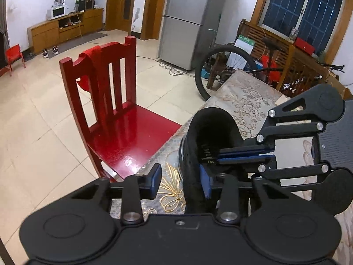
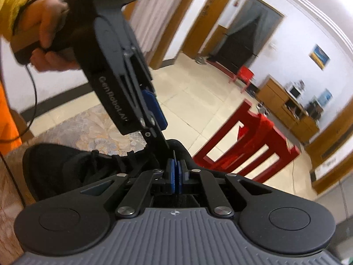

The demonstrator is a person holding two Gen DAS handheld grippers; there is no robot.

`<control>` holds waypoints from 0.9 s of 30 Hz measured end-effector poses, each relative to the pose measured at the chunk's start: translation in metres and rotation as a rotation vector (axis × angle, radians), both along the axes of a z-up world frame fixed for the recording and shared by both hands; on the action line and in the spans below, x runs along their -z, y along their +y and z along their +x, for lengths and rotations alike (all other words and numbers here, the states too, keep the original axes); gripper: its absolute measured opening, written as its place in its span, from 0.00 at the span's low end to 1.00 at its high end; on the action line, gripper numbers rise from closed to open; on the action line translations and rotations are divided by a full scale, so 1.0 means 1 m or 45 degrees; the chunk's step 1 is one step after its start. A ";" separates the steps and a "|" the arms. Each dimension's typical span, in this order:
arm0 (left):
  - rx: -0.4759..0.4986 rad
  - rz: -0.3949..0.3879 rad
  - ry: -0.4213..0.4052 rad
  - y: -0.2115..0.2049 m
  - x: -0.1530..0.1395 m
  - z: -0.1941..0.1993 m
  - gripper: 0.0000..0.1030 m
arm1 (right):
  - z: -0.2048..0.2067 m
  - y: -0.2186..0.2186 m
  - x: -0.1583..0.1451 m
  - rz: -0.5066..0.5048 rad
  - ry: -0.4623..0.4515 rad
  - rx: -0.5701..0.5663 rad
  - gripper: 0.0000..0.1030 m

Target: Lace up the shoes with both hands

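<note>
Lying on table: black shoe (image 1: pixel 211 123), on a pale flowered tablecloth (image 1: pixel 242 97) near the table's edge; its opening faced the left camera and printed letters showed on the insole.
Laces: dark laces (image 2: pixel 123 156) ran over the front of the shoe; their routing through the eyelets was too dark to read.
Right gripper (image 1: pixel 220 156): blue pads pressed together with no gap, tips reaching into the shoe's opening from the right. A thin dark strip stood up just above the pads in the right view; could not tell whether it was a lace or whether it was pinched.
Left gripper (image 1: pixel 181 182): jaws partly apart, a narrow gap. The right pad sat against the shoe's collar, the left pad hung over bare cloth, clear of the shoe. Nothing was clamped.
Left hand (image 2: pixel 48 44): wrapped round the gripper's handle, yellow sleeve at the wrist, a cable trailing down from the handle.
Chair: red wooden chair (image 1: pixel 123 132) stood just beside the table, red cloth draped over its back.
Further out: grey fridge (image 1: pixel 187 22) by a doorway, bicycle (image 1: pixel 211 75) between table and a wooden bench, dark window (image 1: pixel 304 6) behind, low wooden cabinet (image 1: pixel 66 28) on the far wall, pale tiled floor.
</note>
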State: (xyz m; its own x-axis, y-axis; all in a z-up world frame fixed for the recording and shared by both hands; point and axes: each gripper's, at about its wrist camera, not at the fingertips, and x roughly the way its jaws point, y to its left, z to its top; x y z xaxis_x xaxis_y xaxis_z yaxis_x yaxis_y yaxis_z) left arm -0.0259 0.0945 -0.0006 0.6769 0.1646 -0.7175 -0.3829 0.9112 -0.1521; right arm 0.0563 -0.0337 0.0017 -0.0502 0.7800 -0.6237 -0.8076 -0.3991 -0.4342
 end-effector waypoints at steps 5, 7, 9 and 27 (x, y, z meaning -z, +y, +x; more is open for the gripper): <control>-0.030 -0.006 0.004 0.004 0.000 -0.002 0.37 | -0.002 0.005 0.000 0.003 -0.025 -0.046 0.04; -0.031 -0.010 0.005 0.004 0.000 -0.002 0.38 | -0.002 0.007 0.001 0.008 -0.027 -0.048 0.04; -0.024 -0.009 0.007 0.004 0.000 -0.001 0.38 | -0.003 0.009 0.003 0.007 -0.034 -0.056 0.04; -0.004 -0.023 -0.016 0.006 0.003 -0.003 0.42 | -0.019 0.015 0.020 0.007 -0.282 -0.211 0.03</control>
State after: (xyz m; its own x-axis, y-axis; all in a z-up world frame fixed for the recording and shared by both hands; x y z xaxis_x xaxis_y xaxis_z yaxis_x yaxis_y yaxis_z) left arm -0.0284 0.1010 -0.0037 0.6850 0.1540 -0.7121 -0.3840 0.9069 -0.1733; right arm 0.0375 -0.0183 -0.0186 -0.0401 0.7761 -0.6293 -0.6167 -0.5148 -0.5955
